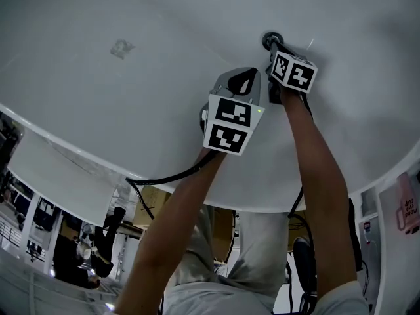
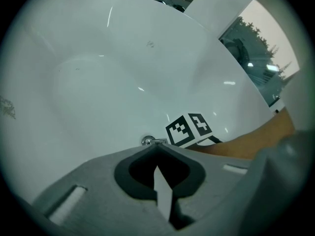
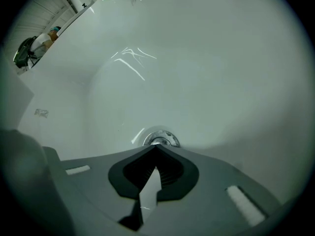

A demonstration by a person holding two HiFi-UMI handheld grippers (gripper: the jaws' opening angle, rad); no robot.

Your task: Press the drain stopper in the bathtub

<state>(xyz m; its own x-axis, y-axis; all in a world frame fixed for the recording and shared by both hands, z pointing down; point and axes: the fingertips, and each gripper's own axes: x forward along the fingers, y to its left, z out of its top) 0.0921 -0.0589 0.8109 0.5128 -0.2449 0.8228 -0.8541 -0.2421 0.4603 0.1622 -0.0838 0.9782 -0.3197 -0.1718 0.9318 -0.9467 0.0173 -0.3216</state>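
Note:
A round chrome drain stopper (image 3: 160, 138) sits in the floor of the white bathtub (image 1: 131, 97). My right gripper (image 3: 156, 148) is shut and empty, its tips right at the stopper's near edge; whether they touch it I cannot tell. In the head view the right gripper (image 1: 273, 44) reaches the stopper (image 1: 269, 41) at the top. My left gripper (image 1: 231, 90) hovers a little short of it, shut with nothing held. From the left gripper view the stopper (image 2: 147, 141) peeks just past the shut tips of the left gripper (image 2: 156, 144), beside the right gripper's marker cube (image 2: 189, 129).
The tub's rim (image 1: 65, 151) curves across the lower head view, with both forearms reaching over it. A pink bottle (image 1: 407, 205) stands at the right edge. A window (image 2: 256, 63) shows beyond the tub in the left gripper view.

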